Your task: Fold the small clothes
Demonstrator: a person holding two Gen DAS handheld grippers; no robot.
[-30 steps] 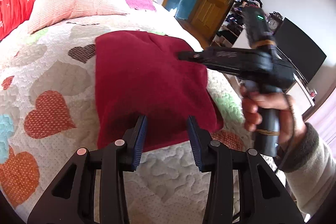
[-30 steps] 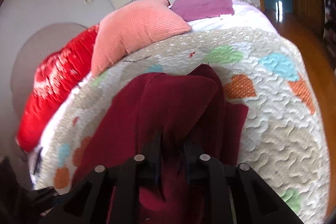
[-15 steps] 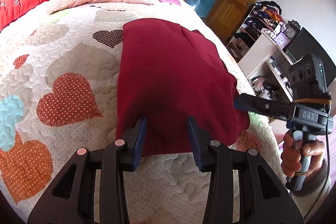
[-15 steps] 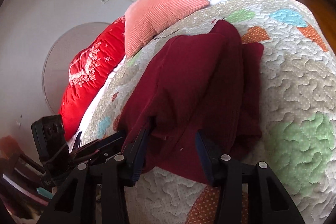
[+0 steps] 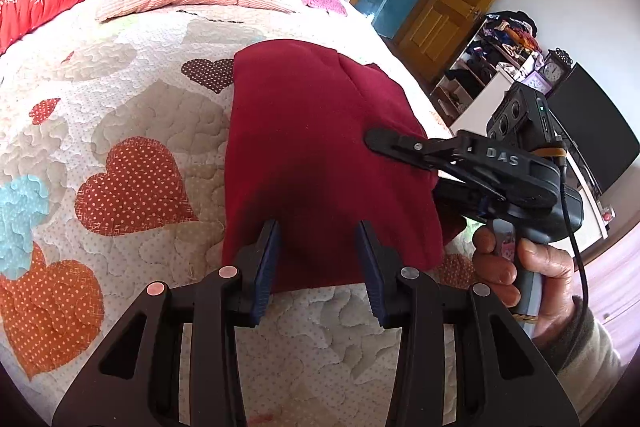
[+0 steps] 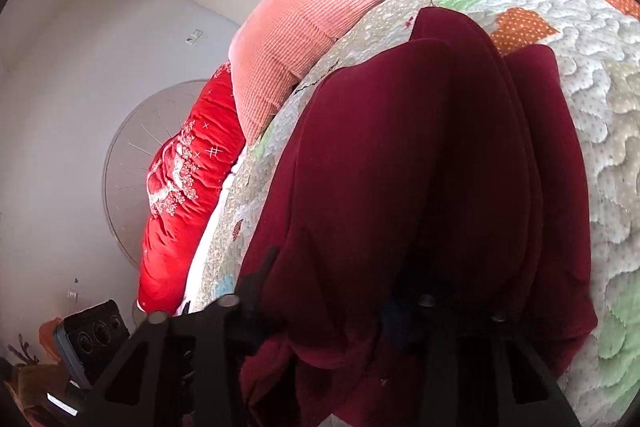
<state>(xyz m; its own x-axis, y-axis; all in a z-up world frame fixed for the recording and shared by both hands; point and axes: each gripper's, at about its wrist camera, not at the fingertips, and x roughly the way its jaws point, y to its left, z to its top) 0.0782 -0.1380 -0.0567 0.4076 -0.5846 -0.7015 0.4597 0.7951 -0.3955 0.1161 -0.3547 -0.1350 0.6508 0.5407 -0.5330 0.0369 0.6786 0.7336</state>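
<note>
Right gripper (image 6: 336, 291): fingertips buried under the dark red garment (image 6: 420, 187); jaw spacing not readable in the right wrist view. In the left wrist view, its far finger is hidden behind the near one.
Garment: near hem cut off by the bottom frame edge, right wrist view.
Shelf items (image 5: 500, 47) beyond the garment: too small to identify.

maroon garment (image 5: 320, 155) on quilt (image 5: 132, 107), left gripper (image 5: 318, 251) open

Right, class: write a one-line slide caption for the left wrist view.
Open left gripper at the maroon garment's near edge, right gripper reaching over it.
</note>
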